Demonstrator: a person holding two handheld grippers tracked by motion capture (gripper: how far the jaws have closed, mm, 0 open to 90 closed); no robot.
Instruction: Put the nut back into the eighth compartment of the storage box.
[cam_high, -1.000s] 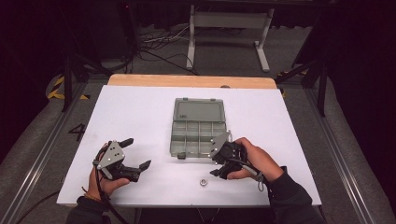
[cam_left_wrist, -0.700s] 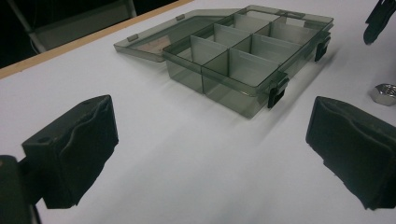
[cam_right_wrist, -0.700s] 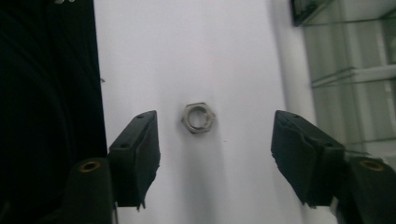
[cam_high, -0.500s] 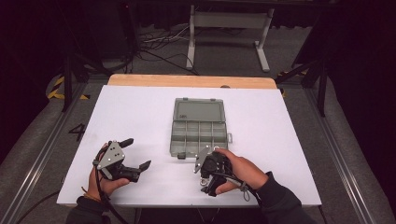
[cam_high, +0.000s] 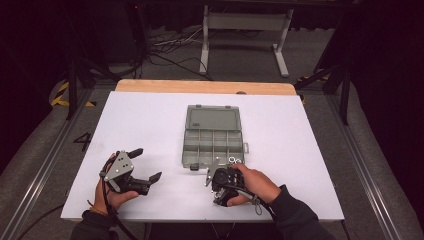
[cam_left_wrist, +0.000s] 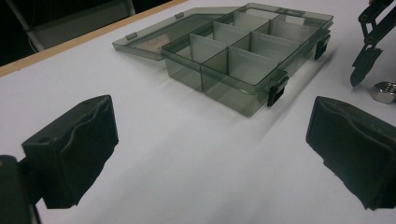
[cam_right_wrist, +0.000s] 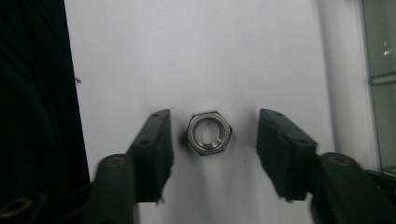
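A steel hex nut lies flat on the white table top, just off the front edge of the grey compartment box, toward the person. In the right gripper view it sits between the two black jaws of the right gripper, closer to the jaw at that view's left, a clear gap showing on the other side; the jaws stand apart and neither pad visibly presses the nut. In the left gripper view the same nut shows at the far right edge, below one dark jaw tip of the right gripper.

The box is open, its clear lid folded flat on the table on the far side, its dividers making several small compartments. A few small pale rings lie just at the box's front right corner. Black latches hang on its front wall.

The left gripper is held in the person's left hand well to the left of the box, jaws wide apart over bare table. The right hand holds its gripper just in front of the box.

The white sheet covers a table with a wooden strip along the edge beyond the box. Around it the room is dark: grey floor, cables, a pale metal stand behind, yellow-black tape at the left.
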